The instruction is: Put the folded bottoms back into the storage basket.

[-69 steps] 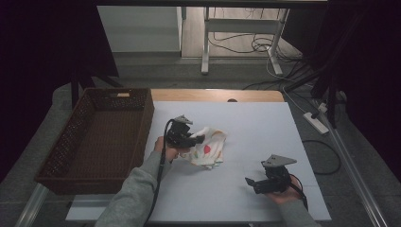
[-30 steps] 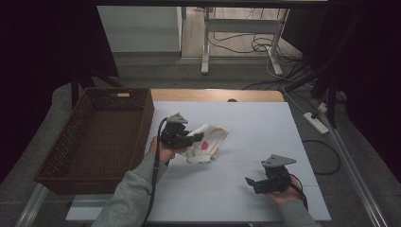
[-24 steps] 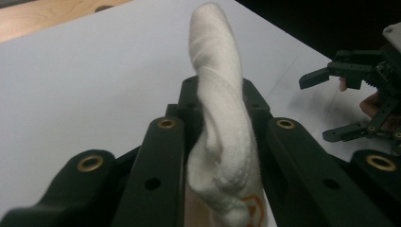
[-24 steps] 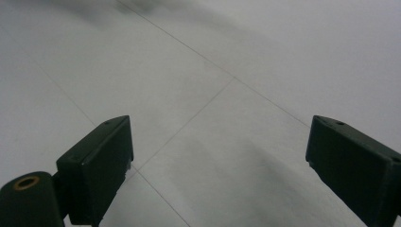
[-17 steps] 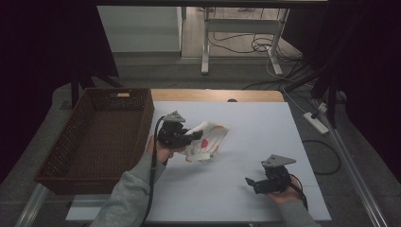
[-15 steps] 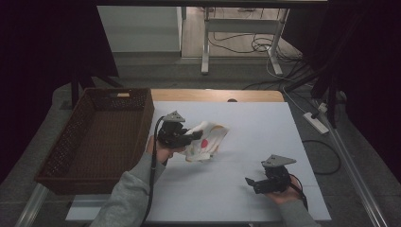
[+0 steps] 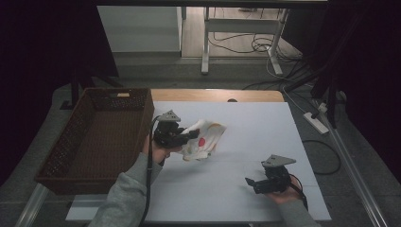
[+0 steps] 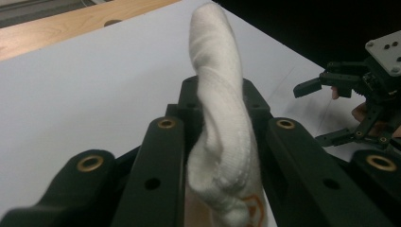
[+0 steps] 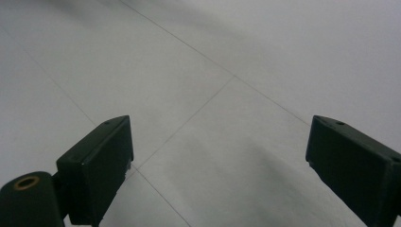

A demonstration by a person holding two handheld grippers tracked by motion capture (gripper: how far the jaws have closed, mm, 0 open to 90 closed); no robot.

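Basket (image 7: 94,137) of dark wicker stands at the bench's (image 7: 265,118) left edge, nothing visible in it, and the white cloth (image 7: 204,138) with red and orange print now hangs just beside its right rim. Two seconds or so earlier that cloth lay on the white sheet near the bench's middle; it has since been lifted clear of the surface and carried a little toward the far-left corner, where the left tool (image 7: 182,137) clamps it in mid-air. The left gripper view shows the fabric (image 8: 220,118) pinched as a thick folded ridge between the two black jaws, clenched tight on it. The move reads as the start of a transfer — pick-up done, the short swing over the basket rim and the drop not yet made.

The right tool (image 7: 253,184), near the bench's front-right corner, has not shifted across the frames; its own view shows the jaws standing wide apart over bare bench (image 9: 222,94), gripping nothing.

Several things stay unclear. The cloth's printed pattern is too small and crumpled to identify, and what kind of cloth it is cannot be told — its lower folds are cut off in the left gripper view. The room beyond the bench is nearly black, and the person appears only as two forearms.
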